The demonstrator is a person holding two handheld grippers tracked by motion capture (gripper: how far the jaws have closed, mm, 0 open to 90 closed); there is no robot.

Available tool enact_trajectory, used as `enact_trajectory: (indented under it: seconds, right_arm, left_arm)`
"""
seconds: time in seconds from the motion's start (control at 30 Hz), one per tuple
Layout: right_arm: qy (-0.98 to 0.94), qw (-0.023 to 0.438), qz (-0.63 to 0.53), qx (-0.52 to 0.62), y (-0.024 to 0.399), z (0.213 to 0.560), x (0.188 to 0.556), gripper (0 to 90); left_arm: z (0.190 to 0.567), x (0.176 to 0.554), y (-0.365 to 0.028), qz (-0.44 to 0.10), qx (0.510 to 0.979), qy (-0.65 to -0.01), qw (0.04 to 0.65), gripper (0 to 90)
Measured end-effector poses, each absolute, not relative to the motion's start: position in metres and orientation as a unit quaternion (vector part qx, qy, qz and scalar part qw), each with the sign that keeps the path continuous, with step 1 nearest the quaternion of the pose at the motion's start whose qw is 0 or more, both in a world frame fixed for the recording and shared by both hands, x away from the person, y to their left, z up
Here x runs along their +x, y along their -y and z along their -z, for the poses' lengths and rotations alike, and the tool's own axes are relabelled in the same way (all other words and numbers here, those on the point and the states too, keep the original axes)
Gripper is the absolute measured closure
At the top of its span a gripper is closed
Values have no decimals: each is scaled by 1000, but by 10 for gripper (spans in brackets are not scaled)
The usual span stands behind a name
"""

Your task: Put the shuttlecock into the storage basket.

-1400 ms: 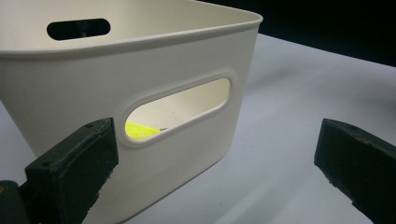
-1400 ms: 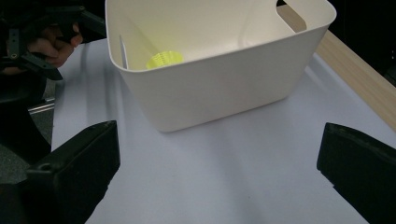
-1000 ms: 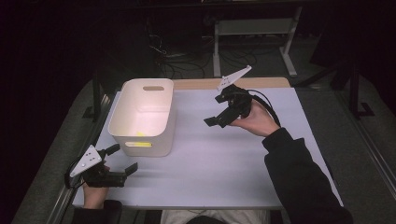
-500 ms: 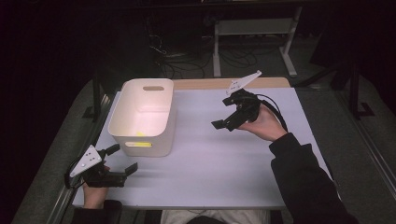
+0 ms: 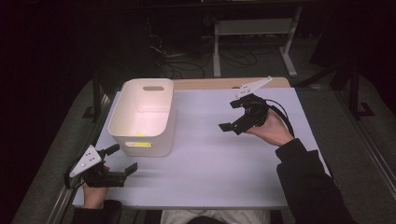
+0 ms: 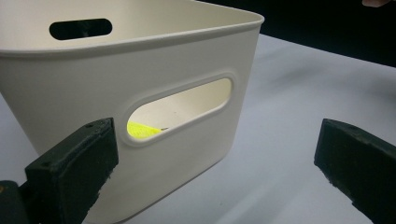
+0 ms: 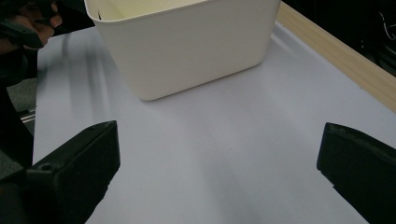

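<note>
A cream bin (image 5: 142,116) stands upright on the left half of the white table (image 5: 210,158), its long axis running away from the person. Each short wall has a slot handle; through the near slot a yellow item (image 6: 140,129) shows lying on the bin's floor at the near end — its kind cannot be told.

The left gripper (image 5: 120,161) is held at the table's near left corner, just in front of the bin and clear of it. Its jaws are spread wide and hold nothing. In the left gripper view they frame the bin's near wall and slot.

The right gripper (image 5: 232,115) is held above the far right part of the table, well apart from the bin, its jaws pointing left toward it. These too are spread wide and empty — in the right gripper view only bare table lies between them, with the bin's side wall beyond.
</note>
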State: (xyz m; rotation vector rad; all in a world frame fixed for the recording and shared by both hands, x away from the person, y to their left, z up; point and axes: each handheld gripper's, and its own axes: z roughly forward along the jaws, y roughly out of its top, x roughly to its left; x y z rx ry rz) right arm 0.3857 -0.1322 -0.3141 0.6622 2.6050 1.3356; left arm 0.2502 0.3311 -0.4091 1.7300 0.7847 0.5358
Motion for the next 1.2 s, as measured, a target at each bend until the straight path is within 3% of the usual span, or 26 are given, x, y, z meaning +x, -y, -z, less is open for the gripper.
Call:
enact_trajectory:
  seconds: [1.2]
  right_arm:
    - [-845, 65, -462, 262, 178, 354, 366, 0]
  left_arm:
    - [409, 250, -331, -227, 731, -332, 551, 0]
